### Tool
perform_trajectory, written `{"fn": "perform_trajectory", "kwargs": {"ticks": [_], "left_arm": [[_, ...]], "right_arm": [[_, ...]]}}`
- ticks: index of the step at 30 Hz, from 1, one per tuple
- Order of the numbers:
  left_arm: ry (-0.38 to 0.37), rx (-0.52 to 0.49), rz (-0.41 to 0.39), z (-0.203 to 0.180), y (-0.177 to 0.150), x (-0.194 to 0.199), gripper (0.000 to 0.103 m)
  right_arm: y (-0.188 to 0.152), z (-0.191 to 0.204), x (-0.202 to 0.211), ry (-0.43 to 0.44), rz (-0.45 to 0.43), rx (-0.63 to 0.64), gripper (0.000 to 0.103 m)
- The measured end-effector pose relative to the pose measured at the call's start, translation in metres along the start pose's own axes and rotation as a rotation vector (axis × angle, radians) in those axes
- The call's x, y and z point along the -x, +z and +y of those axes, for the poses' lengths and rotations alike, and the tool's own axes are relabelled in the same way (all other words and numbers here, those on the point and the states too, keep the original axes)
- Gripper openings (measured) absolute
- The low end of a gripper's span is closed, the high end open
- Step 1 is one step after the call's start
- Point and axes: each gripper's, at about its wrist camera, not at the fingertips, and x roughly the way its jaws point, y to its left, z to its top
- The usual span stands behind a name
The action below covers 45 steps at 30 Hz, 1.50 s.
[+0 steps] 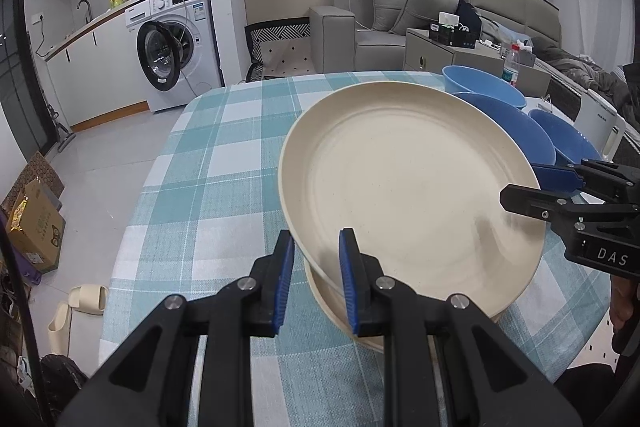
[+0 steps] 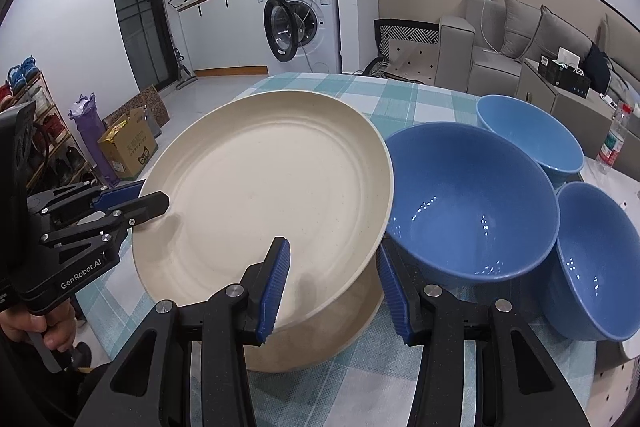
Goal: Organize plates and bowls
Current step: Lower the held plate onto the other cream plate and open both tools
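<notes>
My left tool (image 1: 316, 269) pinches the near rim of the cream plate (image 1: 408, 183), holding it tilted, face up, far edge higher, over a second cream plate (image 2: 320, 343) on the checked counter (image 1: 208, 163). My right tool (image 2: 332, 287) straddles the opposite rim, half open, pads not pressing. Three blue bowls (image 2: 468, 203) stand just beside it.

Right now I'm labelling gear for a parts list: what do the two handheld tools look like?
Both are black plastic with angular, cut-out linkage arms, silver pivot bolts and ribbed blue pads on the fingers. The left tool shows white "GenRobot.AI" lettering on its body in the right wrist view; the right tool shows white "DAS" in the left wrist view. No cables or sleeves are visible.
</notes>
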Motion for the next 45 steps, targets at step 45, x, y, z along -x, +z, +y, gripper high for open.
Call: {"fn": "perform_trajectory", "kwargs": {"ticks": [45], "left_arm": [[-0.013,0.010,0.062,0.005,-0.015,-0.018,0.022]], "right_arm": [[-0.024,-0.001,-0.023,0.016,0.084,0.009,0.048]]}}
